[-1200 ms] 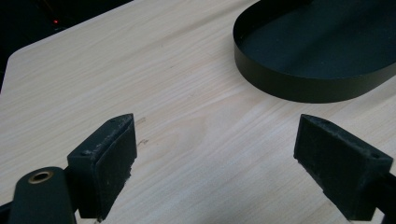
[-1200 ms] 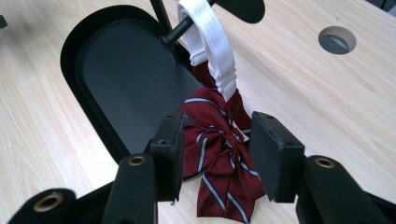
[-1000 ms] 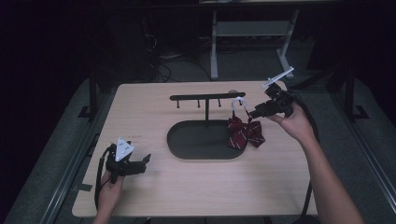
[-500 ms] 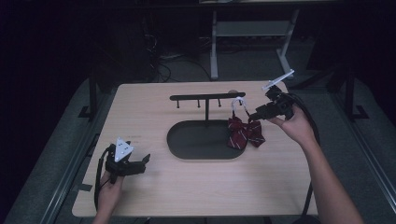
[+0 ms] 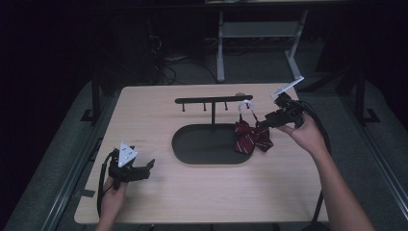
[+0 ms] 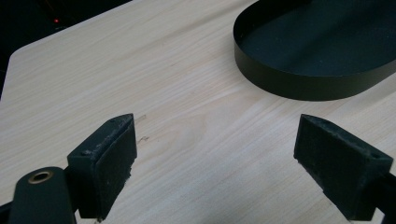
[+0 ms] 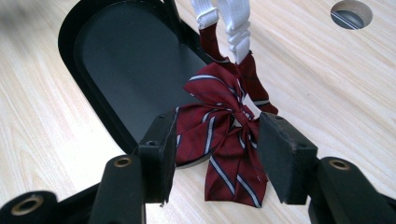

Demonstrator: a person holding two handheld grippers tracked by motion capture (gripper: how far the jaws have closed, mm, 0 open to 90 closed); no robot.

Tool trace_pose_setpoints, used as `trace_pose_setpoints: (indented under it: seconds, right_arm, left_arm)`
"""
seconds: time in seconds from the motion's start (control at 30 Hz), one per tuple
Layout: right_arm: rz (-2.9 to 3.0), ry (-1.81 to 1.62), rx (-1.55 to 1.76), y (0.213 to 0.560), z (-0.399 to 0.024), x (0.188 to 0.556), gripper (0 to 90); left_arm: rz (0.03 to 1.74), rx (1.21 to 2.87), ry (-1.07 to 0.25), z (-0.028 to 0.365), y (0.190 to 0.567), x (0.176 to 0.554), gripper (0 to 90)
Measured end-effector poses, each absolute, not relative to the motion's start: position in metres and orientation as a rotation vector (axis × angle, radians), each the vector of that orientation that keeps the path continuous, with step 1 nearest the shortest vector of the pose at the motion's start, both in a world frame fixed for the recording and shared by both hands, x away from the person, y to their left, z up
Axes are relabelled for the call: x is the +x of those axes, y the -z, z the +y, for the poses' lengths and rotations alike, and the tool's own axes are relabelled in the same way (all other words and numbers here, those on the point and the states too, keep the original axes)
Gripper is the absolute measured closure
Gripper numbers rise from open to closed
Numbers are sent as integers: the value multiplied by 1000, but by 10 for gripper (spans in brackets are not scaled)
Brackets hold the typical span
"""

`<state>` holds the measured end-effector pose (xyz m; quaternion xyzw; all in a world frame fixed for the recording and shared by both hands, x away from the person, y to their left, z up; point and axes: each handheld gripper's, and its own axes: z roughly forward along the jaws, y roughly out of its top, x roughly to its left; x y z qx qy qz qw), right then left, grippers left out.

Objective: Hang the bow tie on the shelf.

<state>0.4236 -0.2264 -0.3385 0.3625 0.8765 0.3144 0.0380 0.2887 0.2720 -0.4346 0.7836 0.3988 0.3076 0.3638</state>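
Observation:
A dark red striped bow tie (image 5: 252,137) hangs by its white strap (image 5: 246,105) from the right end of a black hook rack (image 5: 211,100). Its lower part rests on the rim of the rack's oval black base (image 5: 192,144). My right gripper (image 5: 265,120) is just right of the bow and open. In the right gripper view the bow tie (image 7: 224,140) lies between and just beyond the gripper's (image 7: 215,140) jaws, with the strap (image 7: 231,18) rising above. My left gripper (image 5: 146,168) stands open over bare table at the front left, and its view shows nothing held in the left gripper (image 6: 215,154).
The wooden table (image 5: 144,110) has a round cable hole (image 7: 351,13) behind the rack. The oval base (image 6: 317,56) lies ahead and to the right of the left jaws. Dark floor and a metal frame surround the table.
My right gripper has drawn back slightly to the right, away from the bow tie. The left gripper has barely moved.

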Motion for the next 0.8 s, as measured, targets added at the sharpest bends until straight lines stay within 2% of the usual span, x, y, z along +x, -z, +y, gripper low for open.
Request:
trace_pose_setpoints:
  seconds: [0.8]
  right_arm:
    - [2723,-951,1117,354,-226,417,453]
  left_arm:
    - [1030,2018,-792,273,434,288,131]
